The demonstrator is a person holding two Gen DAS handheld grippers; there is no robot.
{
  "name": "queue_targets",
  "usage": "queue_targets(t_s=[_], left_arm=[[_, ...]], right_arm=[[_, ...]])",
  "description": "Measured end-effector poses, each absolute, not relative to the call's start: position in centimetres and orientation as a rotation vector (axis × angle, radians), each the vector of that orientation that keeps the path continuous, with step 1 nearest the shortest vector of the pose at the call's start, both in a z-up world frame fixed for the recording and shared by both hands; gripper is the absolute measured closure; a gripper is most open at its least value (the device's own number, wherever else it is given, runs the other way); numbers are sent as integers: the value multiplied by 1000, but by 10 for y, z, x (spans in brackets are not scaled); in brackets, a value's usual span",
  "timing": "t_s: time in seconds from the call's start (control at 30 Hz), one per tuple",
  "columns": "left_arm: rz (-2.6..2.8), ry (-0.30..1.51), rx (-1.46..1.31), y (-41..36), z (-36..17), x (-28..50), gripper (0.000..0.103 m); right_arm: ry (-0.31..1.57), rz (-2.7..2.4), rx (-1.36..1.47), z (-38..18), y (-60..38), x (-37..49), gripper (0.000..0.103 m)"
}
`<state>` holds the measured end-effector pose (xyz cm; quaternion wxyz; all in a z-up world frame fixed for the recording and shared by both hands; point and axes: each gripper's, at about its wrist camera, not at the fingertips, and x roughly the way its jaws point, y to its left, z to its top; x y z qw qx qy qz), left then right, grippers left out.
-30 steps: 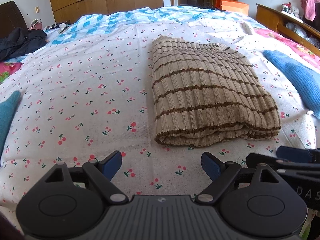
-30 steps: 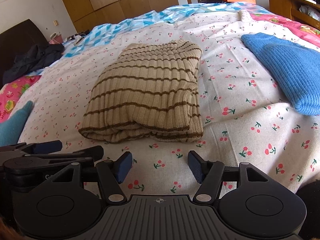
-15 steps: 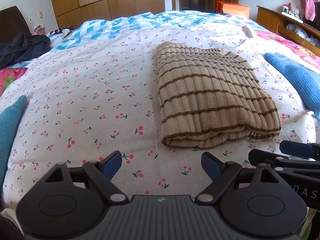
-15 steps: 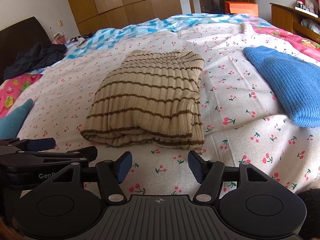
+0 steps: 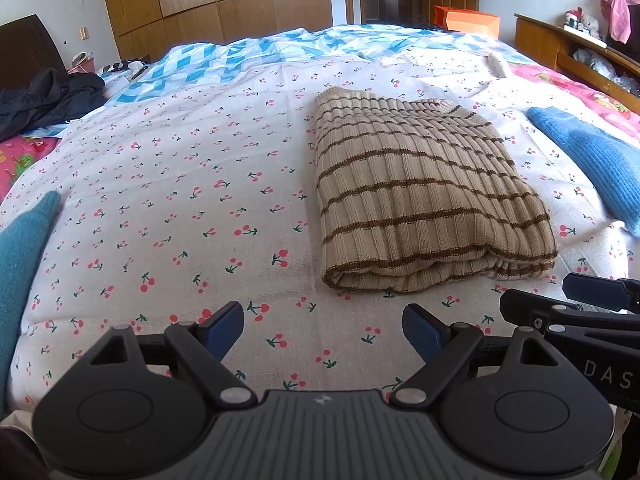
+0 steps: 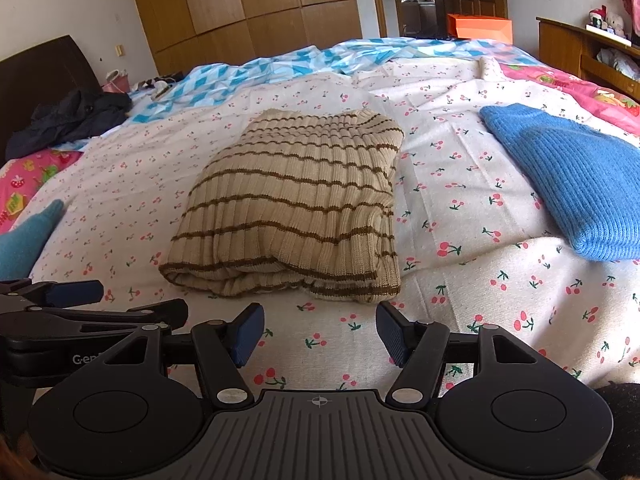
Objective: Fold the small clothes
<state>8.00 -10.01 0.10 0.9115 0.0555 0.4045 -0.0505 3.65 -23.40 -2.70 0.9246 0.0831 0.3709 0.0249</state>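
A beige knit sweater with brown stripes (image 5: 424,196) (image 6: 300,208) lies folded into a rectangle on the cherry-print sheet (image 5: 180,184) (image 6: 460,300). My left gripper (image 5: 322,330) hovers near the bed's front edge, below and a little left of the sweater, open with nothing between its blue pads. My right gripper (image 6: 320,334) is held just in front of the sweater's near fold, open and empty as well. Each gripper shows at the edge of the other's view.
A blue knit garment (image 6: 568,184) (image 5: 588,160) lies to the right of the sweater. A teal garment (image 5: 20,260) (image 6: 24,236) pokes in at the left edge. Dark clothing (image 5: 44,100) is heaped at the far left. Wooden wardrobes and a shelf line the room.
Both views have tilted up slightly, so the sweater sits a little lower and farther off in each picture. The sweater itself has not moved and both grippers stay as open as before.
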Motion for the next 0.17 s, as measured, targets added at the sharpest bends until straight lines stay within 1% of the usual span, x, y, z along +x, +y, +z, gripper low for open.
queue_targets(t_s=[0.17], left_arm=[[-101,836,113,-100,0,80,12]], right_arm=[[760,47,163,-28,-233,37,40]])
